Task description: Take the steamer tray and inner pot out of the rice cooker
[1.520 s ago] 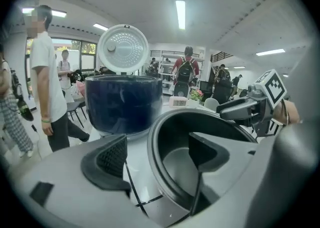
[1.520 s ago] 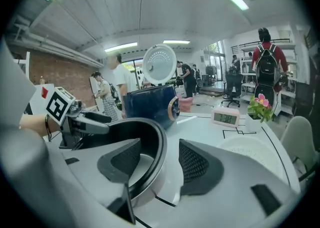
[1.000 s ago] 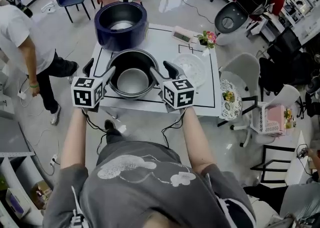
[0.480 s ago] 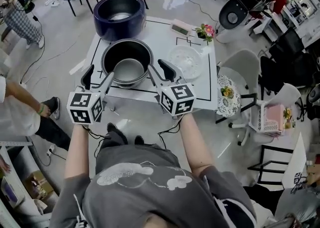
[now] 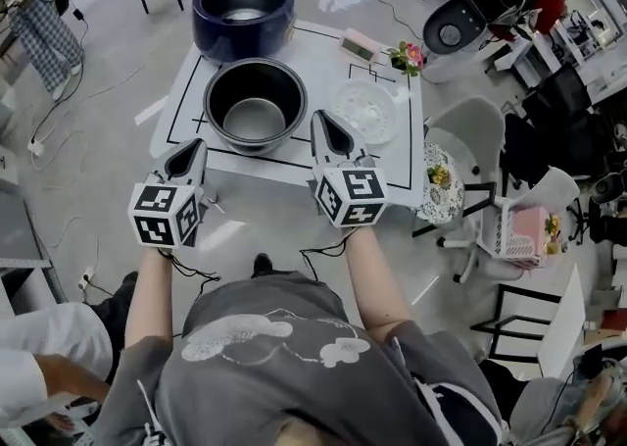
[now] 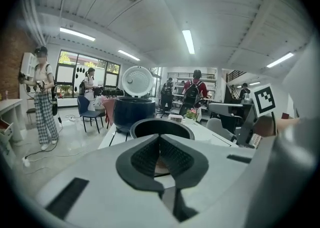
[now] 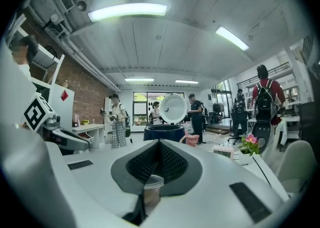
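Left gripper (image 5: pixel 192 148): jaws just closed, together, empty.
Right gripper (image 5: pixel 325 123): same, nothing between jaws.
Inner pot (image 5: pixel 253 121): on table (image 5: pixel 313 62), just ahead, between grippers.
Steamer tray (image 5: pixel 365 109): ahead-right of right gripper.
Rice cooker (image 5: pixel 211 23): beyond pot, looks emptied.
Grippers clear of both items; task likely done.

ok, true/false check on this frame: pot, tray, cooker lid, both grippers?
1. The inner pot stands on the table, outside the rice cooker. True.
2. The steamer tray is inside the rice cooker. False: it lies on the table, right of the inner pot in the head view.
3. The left gripper and right gripper are both shut, with nothing between the jaws. True; the jaws have just closed.
4. The cooker's lid is down. False: it stands open.
5. The left gripper grips the pot's rim. False: it is clear of the pot, at the table's near edge.
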Motion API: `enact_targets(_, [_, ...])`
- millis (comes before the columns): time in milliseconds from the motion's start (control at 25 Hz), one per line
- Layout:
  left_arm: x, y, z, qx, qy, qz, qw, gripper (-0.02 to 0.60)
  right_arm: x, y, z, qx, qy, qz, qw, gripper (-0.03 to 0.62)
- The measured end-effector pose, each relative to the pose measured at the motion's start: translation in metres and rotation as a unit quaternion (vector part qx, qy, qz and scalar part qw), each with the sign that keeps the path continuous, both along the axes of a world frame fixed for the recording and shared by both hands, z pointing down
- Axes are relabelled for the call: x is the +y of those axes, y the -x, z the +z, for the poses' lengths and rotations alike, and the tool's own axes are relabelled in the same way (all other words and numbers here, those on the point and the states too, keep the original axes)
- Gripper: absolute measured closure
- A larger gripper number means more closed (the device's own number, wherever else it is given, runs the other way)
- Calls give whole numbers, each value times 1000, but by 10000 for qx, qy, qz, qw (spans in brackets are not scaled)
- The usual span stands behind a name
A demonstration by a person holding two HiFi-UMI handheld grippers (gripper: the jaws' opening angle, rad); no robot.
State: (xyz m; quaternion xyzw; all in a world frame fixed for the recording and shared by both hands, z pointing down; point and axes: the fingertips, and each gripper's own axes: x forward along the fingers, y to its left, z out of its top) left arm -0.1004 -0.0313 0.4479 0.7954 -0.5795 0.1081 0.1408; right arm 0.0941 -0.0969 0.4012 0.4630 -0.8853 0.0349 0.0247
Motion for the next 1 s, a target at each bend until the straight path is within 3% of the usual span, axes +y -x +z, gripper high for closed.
enact_targets(480, [25,30,-4,136,11,-165,9998,574,14,19,8,81,242,-27,9997,568])
enact_targets(720, [16,39,-8,688,112,-333,9970,575,10,18,4,108,179,-48,9998,568])
enact_targets(1000, [2,34,-10,763,146,-246,9967,575,0,16,3,119,181,-37,9998,568])
